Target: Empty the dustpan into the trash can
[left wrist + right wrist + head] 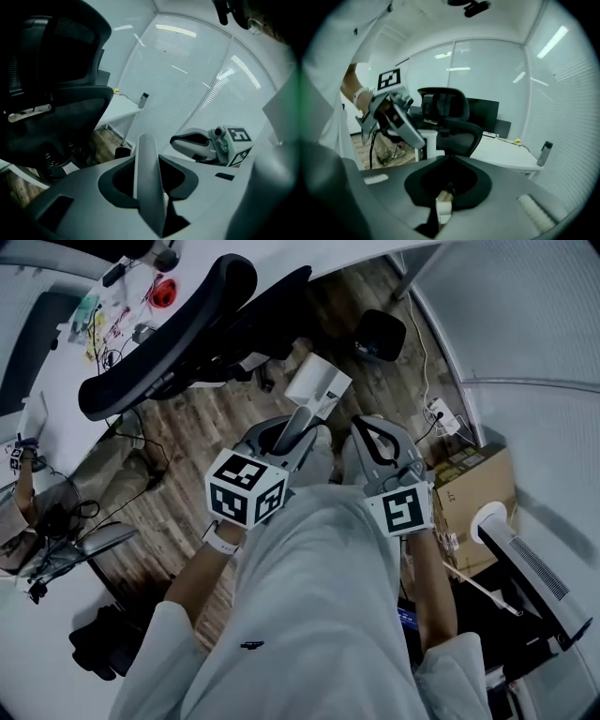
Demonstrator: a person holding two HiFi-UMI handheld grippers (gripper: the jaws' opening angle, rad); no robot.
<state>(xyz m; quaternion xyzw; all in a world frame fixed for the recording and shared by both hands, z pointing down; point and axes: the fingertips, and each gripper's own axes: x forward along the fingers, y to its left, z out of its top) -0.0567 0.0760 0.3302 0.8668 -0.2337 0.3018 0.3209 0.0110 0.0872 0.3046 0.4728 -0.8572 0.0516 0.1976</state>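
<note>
**Dustpan held up, trash can not found yet**

The wood floor (192, 442) fills the middle of the head view. A big black chair (187, 324) stands on it, next to a white tabletop (66, 395) with small things lying on it. A brown box (473, 493) sits on the floor at the right.

The dustpan (319, 385) is white. It hangs over the floor, just in front of the person and near the chair. Its long grey handle (147, 183) runs back to the left hand-held gripper (277, 439). The jaws are squeezed on the handle, so this gripper is holding the dustpan up.

The right hand-held gripper (377, 442) is just beside the left one. It does not touch the dustpan. Its jaws are closed tight. A small pale bit (443, 202) shows where the jaws meet. I cannot tell if it is part of the gripper or a scrap.

I think this is the carrying step. The dustpan is picked up, but it is not tipped out yet. I cannot see the trash can for sure in any view.

The next move needs the pan kept flat so nothing spills. It must go right over the can's open top. Then the left wrist can turn and tip it out. The chair is close, so the pan must go around it.
</note>
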